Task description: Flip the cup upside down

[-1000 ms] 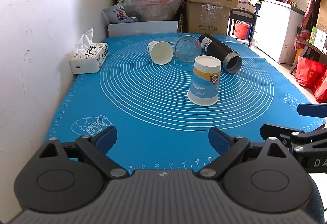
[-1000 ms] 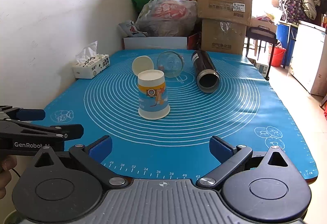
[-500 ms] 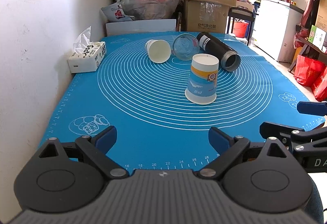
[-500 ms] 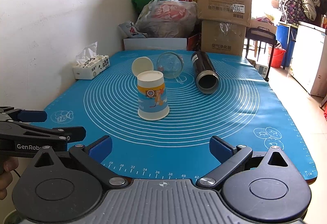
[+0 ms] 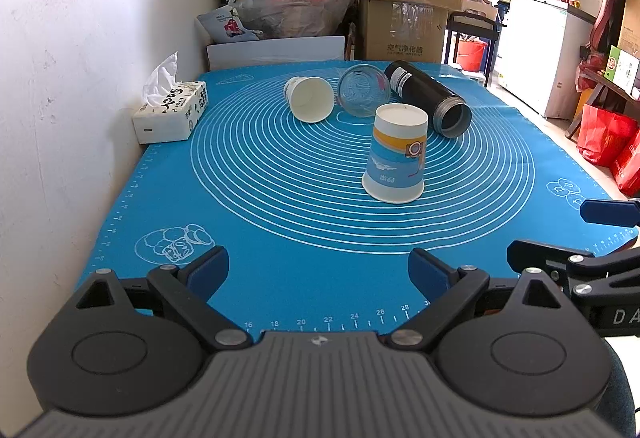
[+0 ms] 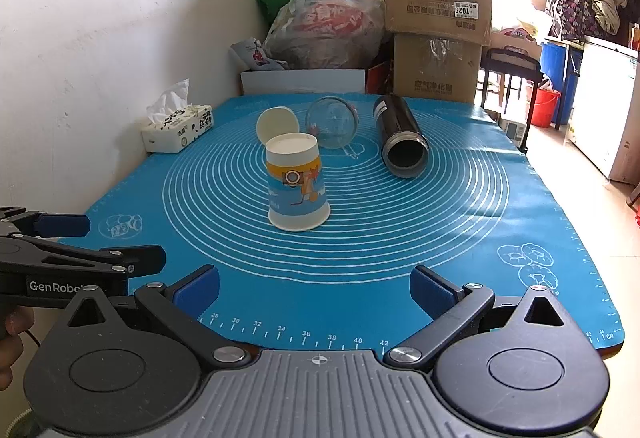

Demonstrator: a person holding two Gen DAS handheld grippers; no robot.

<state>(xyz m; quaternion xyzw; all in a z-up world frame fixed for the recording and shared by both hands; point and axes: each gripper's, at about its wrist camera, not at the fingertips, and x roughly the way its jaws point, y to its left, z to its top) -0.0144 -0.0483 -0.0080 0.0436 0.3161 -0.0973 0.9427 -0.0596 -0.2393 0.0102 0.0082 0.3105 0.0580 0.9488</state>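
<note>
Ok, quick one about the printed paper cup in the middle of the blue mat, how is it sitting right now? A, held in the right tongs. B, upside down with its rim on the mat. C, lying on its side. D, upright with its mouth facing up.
B: the printed paper cup stands with its wide rim down on the blue mat and its closed base on top, apart from both open tongs.
</note>
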